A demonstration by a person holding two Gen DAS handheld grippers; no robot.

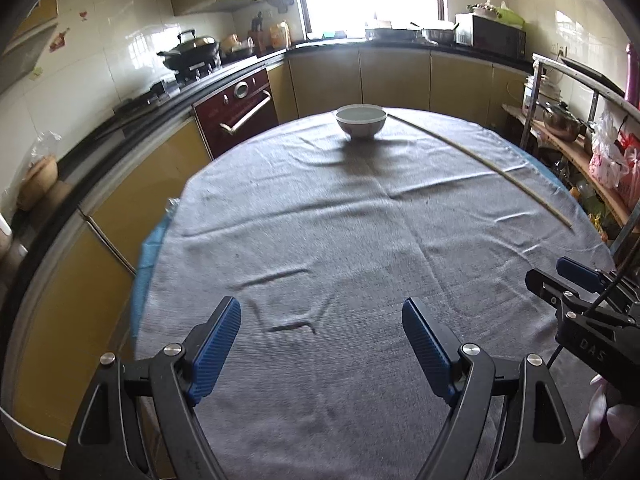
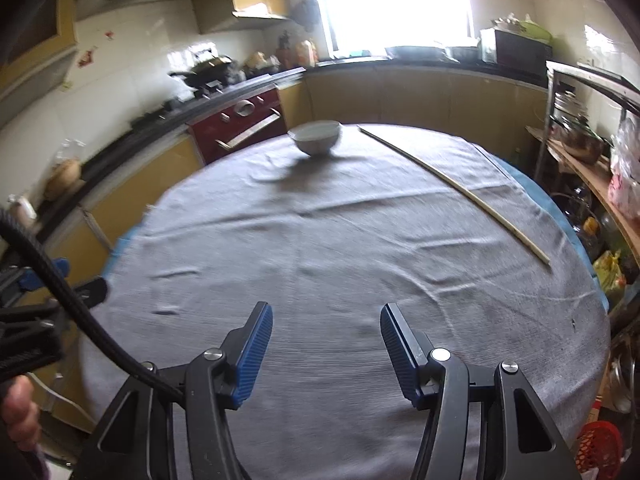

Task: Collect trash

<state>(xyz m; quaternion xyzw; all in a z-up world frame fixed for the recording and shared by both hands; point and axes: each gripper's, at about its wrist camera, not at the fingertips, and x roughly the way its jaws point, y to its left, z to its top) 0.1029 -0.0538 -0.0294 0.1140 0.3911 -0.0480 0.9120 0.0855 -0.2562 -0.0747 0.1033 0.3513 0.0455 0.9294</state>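
Note:
A white bowl (image 1: 361, 120) (image 2: 316, 136) stands at the far side of the table, which is covered by a grey cloth (image 1: 340, 240) (image 2: 328, 240). A long thin pale stick (image 1: 484, 162) (image 2: 460, 190) lies on the cloth to the right of the bowl. My left gripper (image 1: 322, 320) hovers open over the near part of the cloth, nothing between its blue pads. My right gripper (image 2: 326, 326) is also open and empty over the near cloth; it shows at the right edge (image 1: 576, 280) of the left wrist view. A small dark speck (image 2: 164, 313) lies on the cloth at the left.
A kitchen counter with a wok (image 1: 192, 50) and a red oven (image 1: 236, 110) runs along the left. A shelf with pots and plastic bags (image 1: 608, 156) stands at the right. A cable (image 2: 72, 292) and a hand (image 2: 18, 412) are at the left edge.

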